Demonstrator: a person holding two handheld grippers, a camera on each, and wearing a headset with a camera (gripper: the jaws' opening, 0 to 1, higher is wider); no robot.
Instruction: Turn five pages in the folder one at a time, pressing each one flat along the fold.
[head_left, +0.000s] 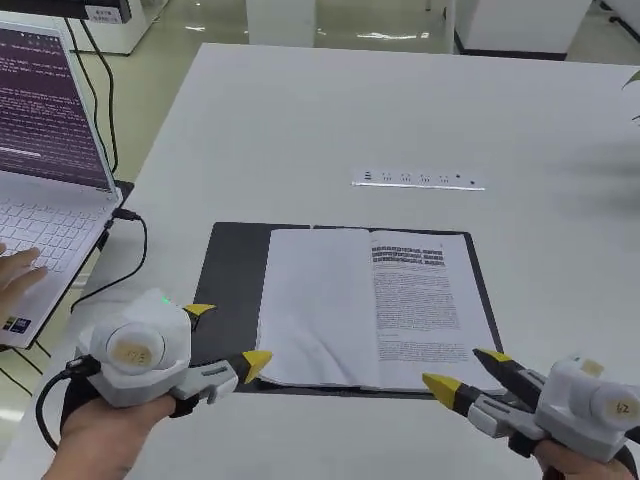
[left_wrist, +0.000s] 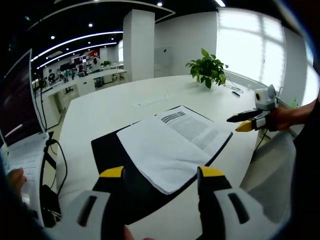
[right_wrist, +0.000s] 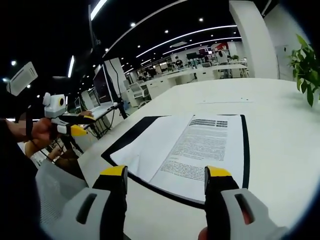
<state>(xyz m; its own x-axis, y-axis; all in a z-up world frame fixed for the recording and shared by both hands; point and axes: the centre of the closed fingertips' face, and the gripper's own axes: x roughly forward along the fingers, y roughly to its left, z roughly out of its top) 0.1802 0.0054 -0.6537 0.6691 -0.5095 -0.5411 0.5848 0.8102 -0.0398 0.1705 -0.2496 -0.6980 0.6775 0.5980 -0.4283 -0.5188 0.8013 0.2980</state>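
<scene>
Black folder (head_left: 235, 280), lying open and flat on the white counter (head_left: 400, 110) directly in front of you, its fold (head_left: 368, 310) running away from you. The left leaf (head_left: 312, 305) is blank and the right page (head_left: 415, 300) carries printed text.

Your left gripper (head_left: 228, 336) hovers over the folder's near left corner, jaws spread wide with nothing between them. Your right gripper (head_left: 462, 370) hangs just off the near right corner, jaws likewise apart and empty. Neither touches the paper.

This flanking stance appears deliberate: the right gripper is placed to catch the free edge of the printed page, while the left is close enough to sweep along the fold once a page comes over.

The laptop (head_left: 50, 200) and the power strip (head_left: 418, 180) lie well apart from the folder, so a turning page has room to swing. How many of the five pages are already turned cannot be judged.
</scene>
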